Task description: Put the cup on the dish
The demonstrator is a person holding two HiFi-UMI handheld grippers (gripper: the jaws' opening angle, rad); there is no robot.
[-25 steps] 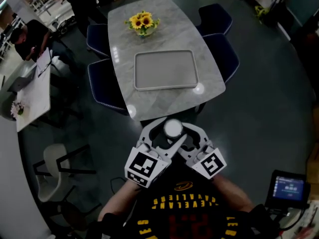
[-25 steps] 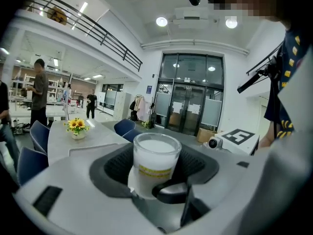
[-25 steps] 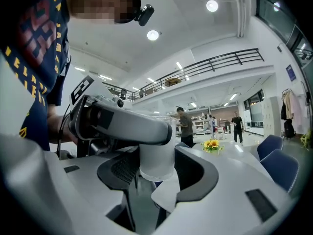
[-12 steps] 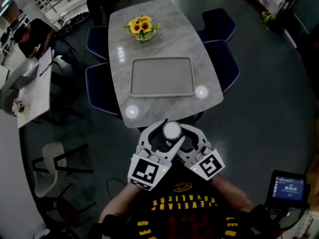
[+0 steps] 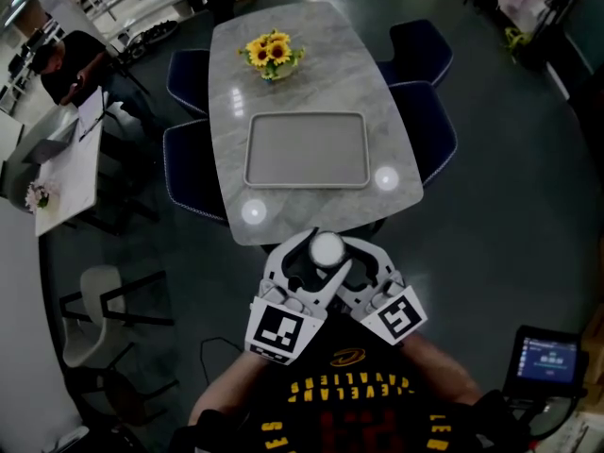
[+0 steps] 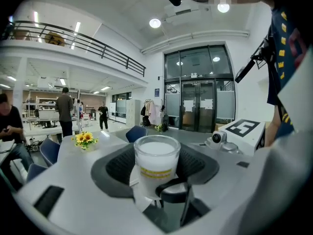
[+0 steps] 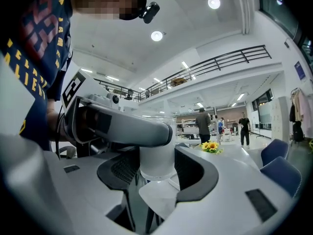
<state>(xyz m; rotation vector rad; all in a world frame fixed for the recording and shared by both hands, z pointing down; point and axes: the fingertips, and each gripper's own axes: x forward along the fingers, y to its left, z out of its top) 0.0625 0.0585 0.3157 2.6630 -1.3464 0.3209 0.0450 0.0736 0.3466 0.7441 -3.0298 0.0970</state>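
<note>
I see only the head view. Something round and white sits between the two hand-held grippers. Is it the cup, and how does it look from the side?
Observer: Yes, it is the cup. The left gripper view shows it is clear, white inside, with a yellow band.
Operator: Do both grippers hold it?
Observer: Yes. It sits between the jaws of the left hand-held gripper, and the right gripper view shows the same for the right hand-held gripper.
Operator: What stands beyond the table?
Observer: Tall glass doors.

Upright clear cup (image 5: 327, 249), white-filled, well apart from grey tray (image 5: 306, 149).
</note>
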